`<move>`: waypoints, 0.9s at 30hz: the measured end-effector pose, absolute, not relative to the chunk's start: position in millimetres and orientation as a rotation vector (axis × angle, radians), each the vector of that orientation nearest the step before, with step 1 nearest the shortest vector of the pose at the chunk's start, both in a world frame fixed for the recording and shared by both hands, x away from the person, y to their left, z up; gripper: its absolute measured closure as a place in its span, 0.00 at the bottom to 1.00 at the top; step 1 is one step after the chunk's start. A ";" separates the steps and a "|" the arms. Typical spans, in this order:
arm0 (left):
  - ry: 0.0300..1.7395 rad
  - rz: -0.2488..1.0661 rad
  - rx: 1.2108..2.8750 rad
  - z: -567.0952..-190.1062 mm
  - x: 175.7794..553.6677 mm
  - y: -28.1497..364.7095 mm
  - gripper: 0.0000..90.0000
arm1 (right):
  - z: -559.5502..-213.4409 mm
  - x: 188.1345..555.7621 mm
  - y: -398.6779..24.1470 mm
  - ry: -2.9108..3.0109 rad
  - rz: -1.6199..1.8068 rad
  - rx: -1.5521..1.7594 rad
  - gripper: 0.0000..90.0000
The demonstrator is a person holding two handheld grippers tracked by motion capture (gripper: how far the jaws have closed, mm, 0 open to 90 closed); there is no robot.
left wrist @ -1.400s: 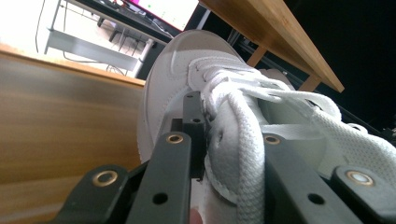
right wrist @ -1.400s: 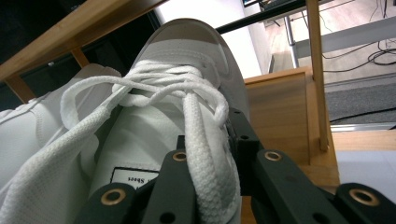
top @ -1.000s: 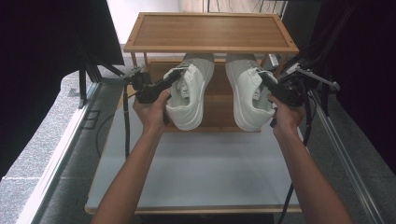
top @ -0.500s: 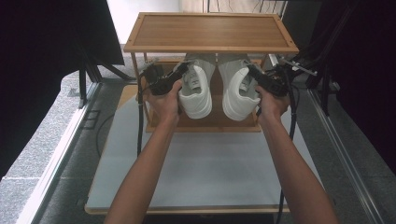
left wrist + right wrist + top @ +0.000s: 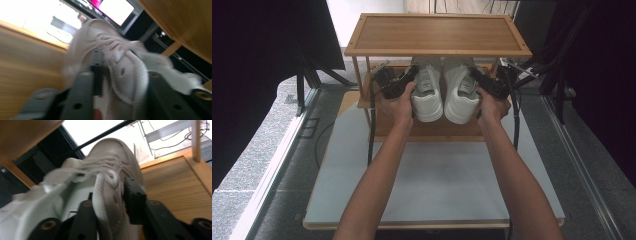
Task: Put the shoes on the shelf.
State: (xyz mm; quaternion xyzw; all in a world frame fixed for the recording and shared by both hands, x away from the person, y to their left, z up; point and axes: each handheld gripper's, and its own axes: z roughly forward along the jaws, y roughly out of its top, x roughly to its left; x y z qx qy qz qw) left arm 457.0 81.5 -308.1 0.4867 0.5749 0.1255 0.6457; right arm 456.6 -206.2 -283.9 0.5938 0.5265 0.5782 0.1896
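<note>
Two white sneakers stand side by side on the lower shelf (image 5: 432,131) of a wooden shoe rack, toes pointing away from me. My left gripper (image 5: 411,76) is at the left sneaker (image 5: 427,95), my right gripper (image 5: 475,76) at the right sneaker (image 5: 460,95). In the left gripper view the jaws (image 5: 120,73) straddle the collar wall of the shoe (image 5: 100,32), with a gap beside one pad. In the right gripper view the jaws (image 5: 108,192) likewise stand either side of the shoe's (image 5: 112,152) wall. Both pairs of jaws have just been opening, with the shoe walls still between them.
The rack's top shelf (image 5: 437,32) overhangs the sneakers' toes and both grippers. Rack posts (image 5: 362,75) stand close outside each hand. The rack sits at the far end of a grey table (image 5: 432,185). Cables (image 5: 371,135) trail down from the grippers.
Both hands have moved forward and inward, bringing the two sneakers from apart to side by side on the lower shelf. Both pairs of jaws now stand wider.
</note>
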 end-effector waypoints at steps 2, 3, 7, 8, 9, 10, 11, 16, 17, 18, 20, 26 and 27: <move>1.306 0.230 1.091 -310.8 462.0 76.1 0.60 | -289.0 461.4 -197.3 1.534 1.633 1.642 0.65; 1.280 0.209 1.071 -308.4 462.4 76.1 0.60 | -289.1 462.5 -194.1 1.531 1.618 1.659 0.62; 1.226 0.262 1.111 -300.1 453.6 83.7 0.54 | -280.3 453.4 -201.2 1.440 1.748 1.571 0.48; 1.204 0.262 1.148 -297.0 449.1 86.2 0.54 | -277.8 451.2 -202.9 1.450 1.758 1.563 0.49; 1.195 0.274 1.157 -295.5 445.5 87.0 0.55 | -276.4 448.7 -204.1 1.479 1.744 1.547 0.49; 1.195 0.274 1.157 -295.5 445.5 87.0 0.55 | -276.4 448.7 -204.1 1.479 1.744 1.547 0.49; 1.184 0.293 1.173 -292.9 437.2 90.0 0.57 | -275.9 440.8 -205.0 1.507 1.706 1.508 0.51; 1.121 0.337 1.240 -285.2 408.9 100.8 0.71 | -272.2 415.8 -213.1 1.529 1.673 1.384 0.63; 1.104 0.353 1.265 -283.7 401.1 103.4 0.76 | -270.5 408.6 -215.9 1.548 1.681 1.360 0.68; 1.085 0.363 1.286 -282.2 393.0 105.6 0.85 | -267.3 392.8 -221.0 1.601 1.670 1.307 0.77; 1.023 0.418 1.368 -280.2 367.5 111.5 0.90 | -266.1 377.3 -223.3 1.655 1.636 1.245 0.85; 0.979 0.392 1.451 -295.6 336.5 109.8 1.00 | -277.0 335.1 -217.7 1.817 1.580 1.068 0.98; 0.979 0.369 1.466 -299.8 334.3 107.4 1.00 | -282.6 329.4 -212.5 1.868 1.539 1.032 0.99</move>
